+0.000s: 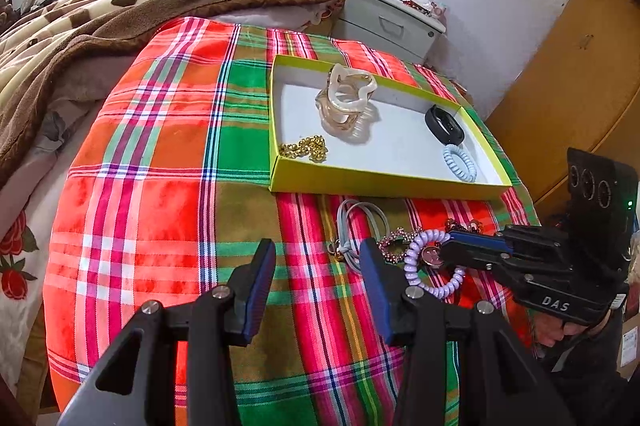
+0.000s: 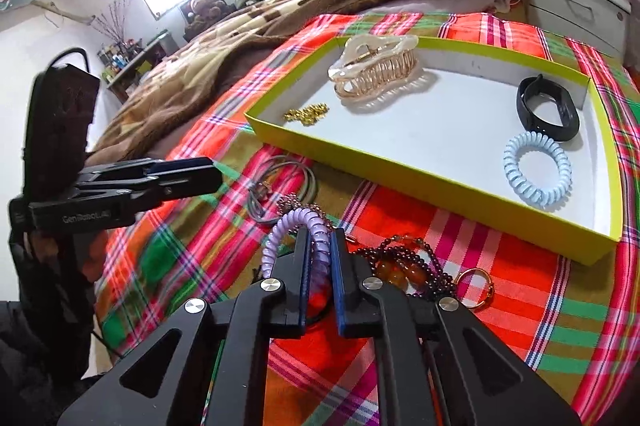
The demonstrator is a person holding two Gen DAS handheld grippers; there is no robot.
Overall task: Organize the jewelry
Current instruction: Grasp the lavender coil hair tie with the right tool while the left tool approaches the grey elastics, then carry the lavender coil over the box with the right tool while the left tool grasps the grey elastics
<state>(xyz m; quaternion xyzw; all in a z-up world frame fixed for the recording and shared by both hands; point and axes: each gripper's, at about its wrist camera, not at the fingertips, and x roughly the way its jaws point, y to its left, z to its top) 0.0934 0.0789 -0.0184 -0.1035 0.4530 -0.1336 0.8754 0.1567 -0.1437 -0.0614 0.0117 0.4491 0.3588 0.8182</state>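
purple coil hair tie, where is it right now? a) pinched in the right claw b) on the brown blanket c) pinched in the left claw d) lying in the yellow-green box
a: the right claw has its blue pads closed on the purple coil hair tie, which sits outside the yellow-green box; the left claw is open with nothing between its pads.

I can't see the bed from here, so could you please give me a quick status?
Right gripper shut on purple spiral hair tie. Left gripper open, empty. Yellow-green box ahead, path clear.
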